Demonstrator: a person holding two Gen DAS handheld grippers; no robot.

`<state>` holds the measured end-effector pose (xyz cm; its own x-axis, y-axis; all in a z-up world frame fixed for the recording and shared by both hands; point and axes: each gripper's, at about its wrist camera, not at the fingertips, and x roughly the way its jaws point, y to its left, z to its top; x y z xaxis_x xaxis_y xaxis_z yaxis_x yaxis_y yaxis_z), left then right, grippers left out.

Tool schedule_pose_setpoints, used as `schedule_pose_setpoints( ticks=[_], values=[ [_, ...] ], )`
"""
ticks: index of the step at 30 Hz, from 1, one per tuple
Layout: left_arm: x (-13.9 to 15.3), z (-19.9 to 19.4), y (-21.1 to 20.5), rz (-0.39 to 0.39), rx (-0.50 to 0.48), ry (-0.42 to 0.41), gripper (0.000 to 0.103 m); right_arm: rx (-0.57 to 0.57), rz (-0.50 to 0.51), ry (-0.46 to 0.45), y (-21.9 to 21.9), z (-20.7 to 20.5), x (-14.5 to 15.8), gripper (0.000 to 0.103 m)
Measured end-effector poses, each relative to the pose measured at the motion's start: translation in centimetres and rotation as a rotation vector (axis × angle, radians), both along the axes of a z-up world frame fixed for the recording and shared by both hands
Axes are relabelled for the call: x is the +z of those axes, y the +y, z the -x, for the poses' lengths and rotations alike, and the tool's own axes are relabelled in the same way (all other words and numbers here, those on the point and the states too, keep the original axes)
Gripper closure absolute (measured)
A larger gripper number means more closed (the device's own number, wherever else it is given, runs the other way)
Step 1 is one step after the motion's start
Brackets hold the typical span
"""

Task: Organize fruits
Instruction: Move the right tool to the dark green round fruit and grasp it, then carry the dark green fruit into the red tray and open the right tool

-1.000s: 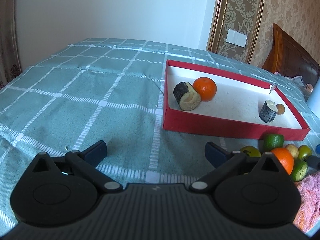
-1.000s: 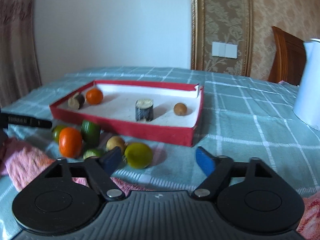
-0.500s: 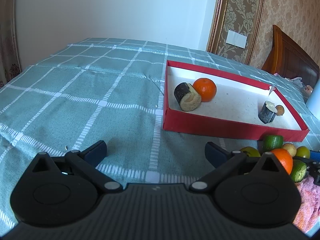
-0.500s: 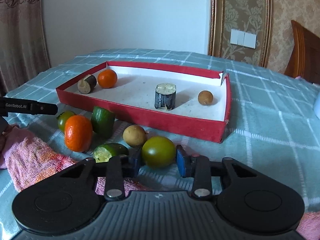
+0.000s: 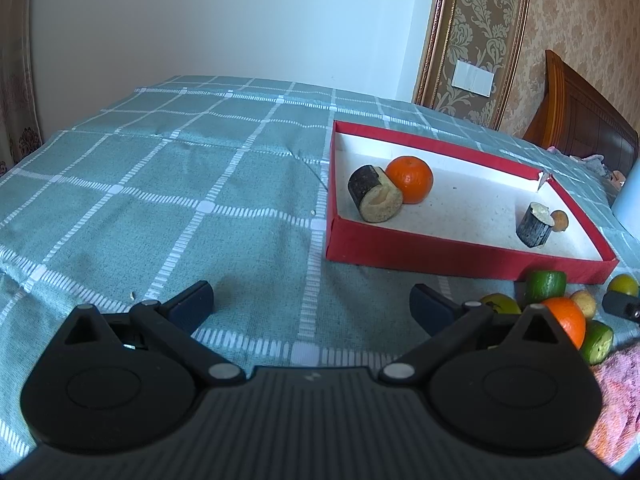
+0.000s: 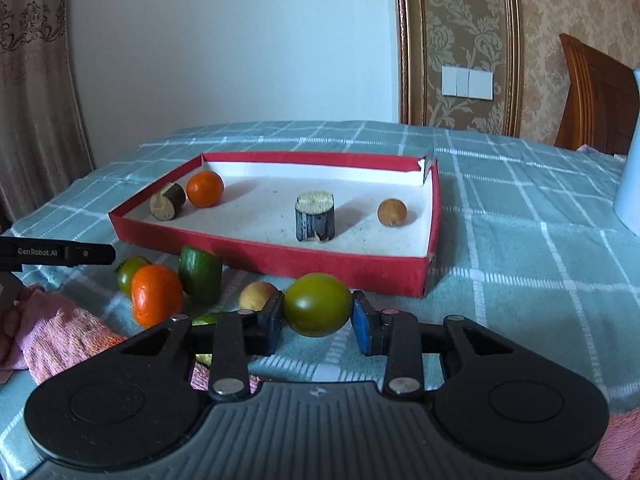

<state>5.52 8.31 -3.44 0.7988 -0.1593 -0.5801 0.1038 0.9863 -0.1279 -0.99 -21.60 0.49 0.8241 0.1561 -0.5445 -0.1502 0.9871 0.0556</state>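
Note:
A red tray [image 6: 276,254] [image 5: 460,258] lies on the checked cloth. It holds an orange [image 6: 205,188], two dark cut stubs [image 6: 315,217] and a small brown fruit [image 6: 392,212]. My right gripper [image 6: 317,316] is shut on a green round fruit [image 6: 317,310], lifted just in front of the tray. Loose in front lie an orange [image 6: 156,294], a green cut piece [image 6: 200,274], a green fruit [image 6: 127,274] and a small tan fruit [image 6: 256,295]. My left gripper [image 5: 312,306] is open and empty over bare cloth, left of the tray.
A pink towel [image 6: 60,338] lies at the near left under the loose fruit. A white jug [image 6: 630,192] stands at the right edge. A wooden headboard [image 5: 580,120] rises behind. The left gripper's finger [image 6: 60,252] reaches in from the left.
My right gripper closed on the green round fruit and has raised it slightly towards the tray. The left gripper has stayed open and almost still.

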Motion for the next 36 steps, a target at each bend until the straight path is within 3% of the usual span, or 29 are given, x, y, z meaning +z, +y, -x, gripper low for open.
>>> schedule_pose_setpoints(
  ticks=[15, 36],
  values=[
    [-0.1, -0.2, -1.0, -0.077, 0.001, 0.016, 0.0, -0.04, 0.031, -0.064, 0.1, -3.3, 2.4, 0.068],
    [-0.2, -0.3, -1.3, -0.098, 0.001, 0.021, 0.0, -0.099, 0.071, -0.007, 0.1, -9.1, 1.2, 0.068]
  ],
)
